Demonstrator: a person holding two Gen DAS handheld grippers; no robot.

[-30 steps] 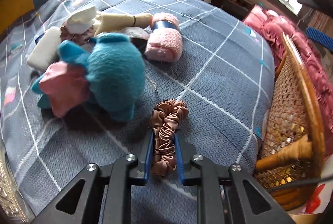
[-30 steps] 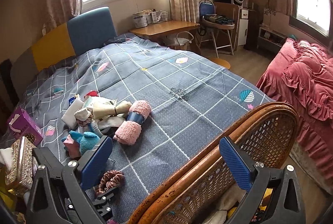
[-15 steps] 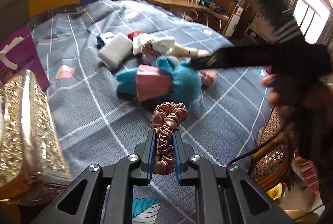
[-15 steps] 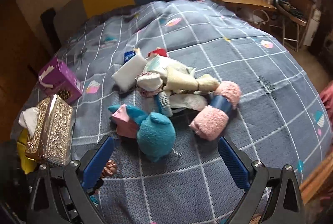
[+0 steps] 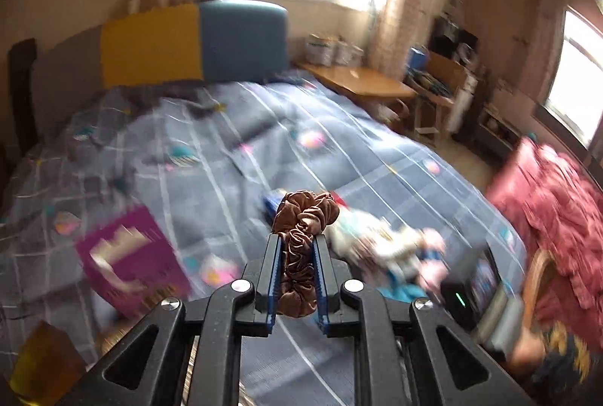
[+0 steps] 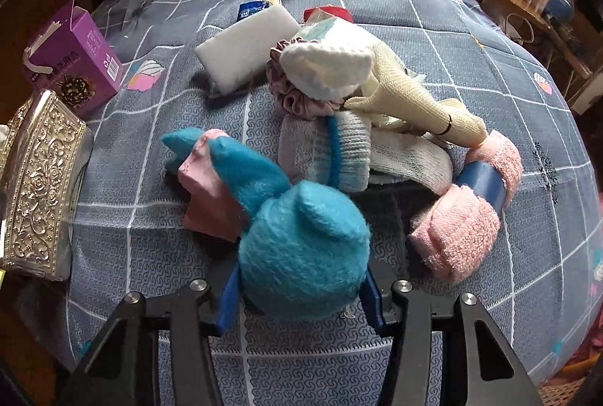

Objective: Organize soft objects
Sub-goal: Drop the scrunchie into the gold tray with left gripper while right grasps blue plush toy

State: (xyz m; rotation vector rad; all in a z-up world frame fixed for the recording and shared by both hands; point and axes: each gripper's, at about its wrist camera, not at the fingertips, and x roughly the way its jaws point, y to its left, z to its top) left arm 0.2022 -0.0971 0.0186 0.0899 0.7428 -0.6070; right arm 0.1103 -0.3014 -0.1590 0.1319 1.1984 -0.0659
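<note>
Since a second ago, the left gripper [image 5: 296, 257] is lifting the brown scrunchie [image 5: 301, 247] off the bed [image 5: 233, 157], and the right gripper [image 6: 299, 287] is coming down from the wicker basket onto the blue plush toy [image 6: 301, 247]. Left fingers [image 5: 272, 278] are clamped tight on the scrunchie, which is hanging in the air above the bed. Right fingers [image 6: 229, 296] are closing around the plush toy's round body, the blue pads sitting against its fur on both sides. Just beyond the plush toy are lying a striped sock [image 6: 324, 153], a cream sock [image 6: 410, 100] and a white sponge [image 6: 247, 44]. To its right is lying a rolled pink towel [image 6: 467, 217]; to its left, a silver tissue box [image 6: 37, 180].
</note>
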